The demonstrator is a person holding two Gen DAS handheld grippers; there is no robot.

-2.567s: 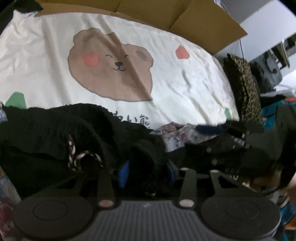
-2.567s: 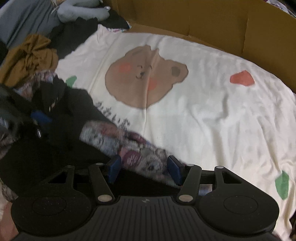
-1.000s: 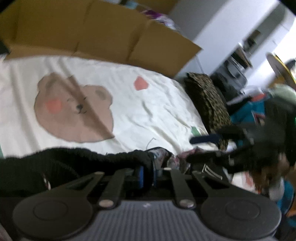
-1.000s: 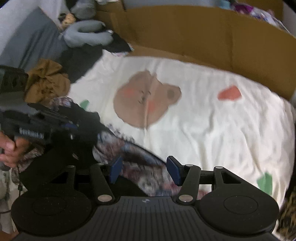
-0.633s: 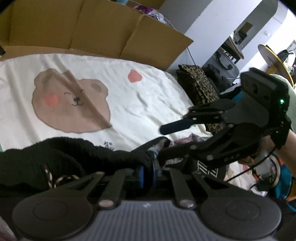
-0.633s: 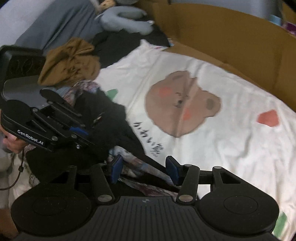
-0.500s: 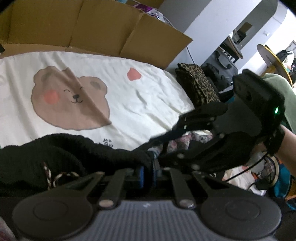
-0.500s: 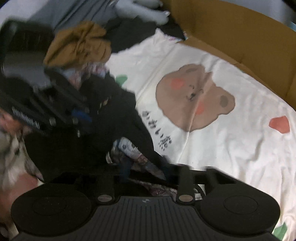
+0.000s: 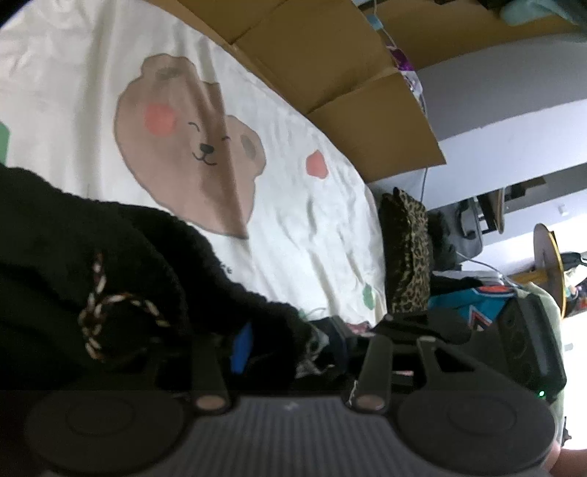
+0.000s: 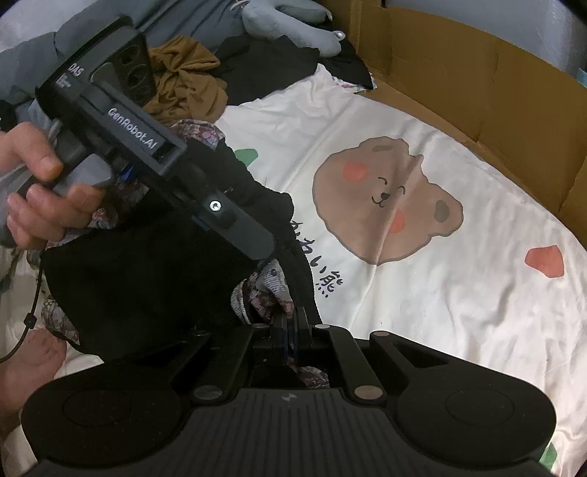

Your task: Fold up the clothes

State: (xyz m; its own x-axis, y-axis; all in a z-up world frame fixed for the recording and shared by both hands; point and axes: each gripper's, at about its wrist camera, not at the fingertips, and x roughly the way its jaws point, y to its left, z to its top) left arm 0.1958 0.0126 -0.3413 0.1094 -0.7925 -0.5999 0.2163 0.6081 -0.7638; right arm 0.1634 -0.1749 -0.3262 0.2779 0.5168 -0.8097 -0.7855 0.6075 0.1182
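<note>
A black knit sweater with a braided cord lies heaped at the near edge of the bed. My left gripper is in its folds. Its jaws are opening; the knit still lies between them, and one blue pad shows bare. A floral garment pokes out from under the sweater. My right gripper is shut on that garment's edge, pads pinched together. In the right wrist view a hand holds the left gripper's handle just above the sweater.
A cream sheet with a brown bear print covers the bed. Cardboard walls stand along its far side. A mustard garment, dark clothes and a grey plush are piled at the back left. A leopard-print cushion lies past the sheet's right edge.
My right gripper has shut on the floral garment. The left jaws, earlier pinched on the black knit, have parted, and both grippers have rolled and drawn close together.
</note>
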